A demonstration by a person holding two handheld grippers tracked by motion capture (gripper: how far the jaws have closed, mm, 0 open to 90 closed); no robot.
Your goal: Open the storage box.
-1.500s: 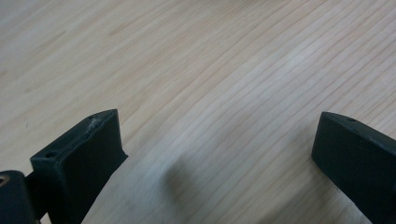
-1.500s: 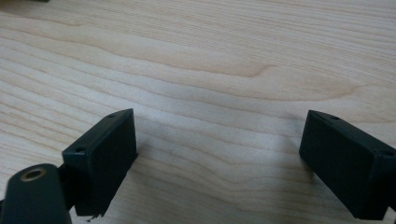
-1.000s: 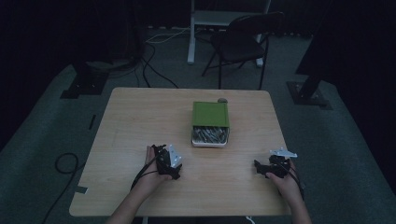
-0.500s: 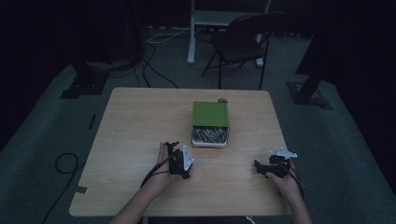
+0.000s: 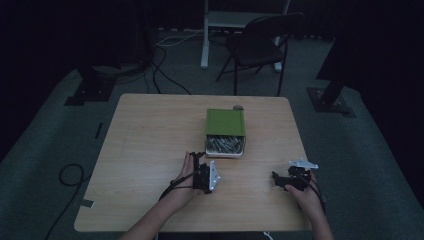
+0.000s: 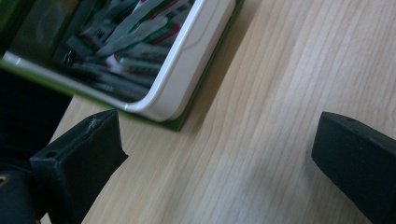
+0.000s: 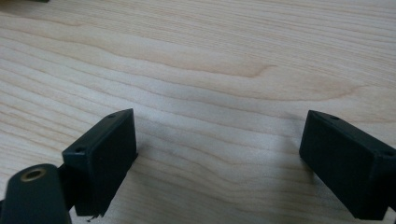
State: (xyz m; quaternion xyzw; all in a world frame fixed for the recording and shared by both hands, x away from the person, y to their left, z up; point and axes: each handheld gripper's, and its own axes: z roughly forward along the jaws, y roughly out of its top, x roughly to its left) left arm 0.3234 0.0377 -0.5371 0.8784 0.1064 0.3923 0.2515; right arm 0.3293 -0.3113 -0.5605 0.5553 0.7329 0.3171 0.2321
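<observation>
Box (image 5: 225, 133) sits centre of the tabletop (image 5: 150, 145) in the high view: green lid slid toward the top of the frame, white tray end exposed toward the person, so the contents are reachable from the near side. I read that as staged for a pick out of the tray. Left gripper (image 5: 199, 159) is just below the tray's lower left corner in the high view, pointing up-frame at it; I'd say it's lining up to go in. Its fingers (image 6: 81, 154) stand wide apart with bare wood between them, nothing held. In the left gripper view the white tray (image 6: 187, 70) fills the upper left of the frame, close ahead but not touching either finger. Right gripper (image 5: 278, 181) is parked low right in the high view, well apart from the box, probably idle until needed. Its fingers (image 7: 105, 158) are also wide, holding nothing, wood grain between them. Hard to make out: the tray contents (image 6: 126, 42) are a jumble of slim silver-and-green pieces, blurred up close and too small from above; I can't tell what they are or how many. A small dark object (image 5: 238, 107) at the box's far edge is unreadable. The room is dark; chair (image 5: 260, 45) and stands behind the tabletop are half lost, and the person's forearms are cut off at the bottom edge.
</observation>
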